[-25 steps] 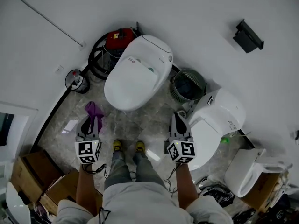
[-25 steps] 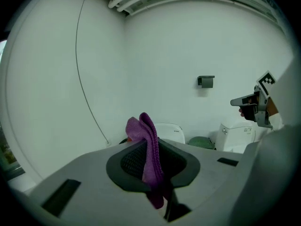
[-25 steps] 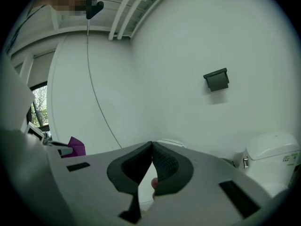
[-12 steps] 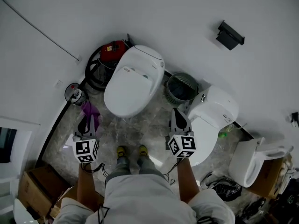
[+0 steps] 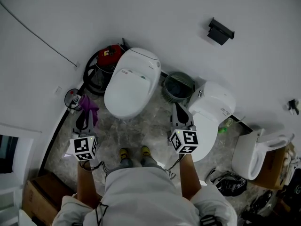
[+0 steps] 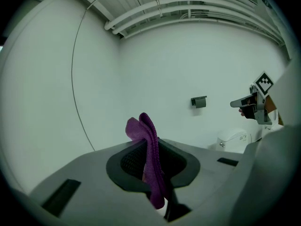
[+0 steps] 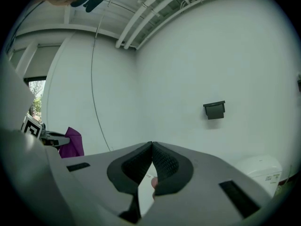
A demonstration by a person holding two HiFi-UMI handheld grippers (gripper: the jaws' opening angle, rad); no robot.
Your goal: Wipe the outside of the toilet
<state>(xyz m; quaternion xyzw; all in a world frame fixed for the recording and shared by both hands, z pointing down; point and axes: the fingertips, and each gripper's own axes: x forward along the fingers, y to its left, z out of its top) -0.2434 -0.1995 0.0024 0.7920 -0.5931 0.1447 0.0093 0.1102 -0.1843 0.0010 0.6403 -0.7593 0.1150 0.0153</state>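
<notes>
Wiping looked unstarted: the left gripper (image 5: 85, 117) clenched a purple cloth (image 5: 88, 103) held apart from the toilet (image 5: 129, 86) standing ahead, the right gripper (image 5: 177, 111) had its jaws pressed together on nothing, and the whole outside remained.

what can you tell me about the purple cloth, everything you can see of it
The purple cloth looks like soft, nubby fabric, bunched into a narrow fold. The left gripper is shut on it: the jaws pinch its middle, one rounded end stands up past the jaw tips and the other hangs below them. In the head view it is held in the air to the left of the toilet, apart from it.
</notes>
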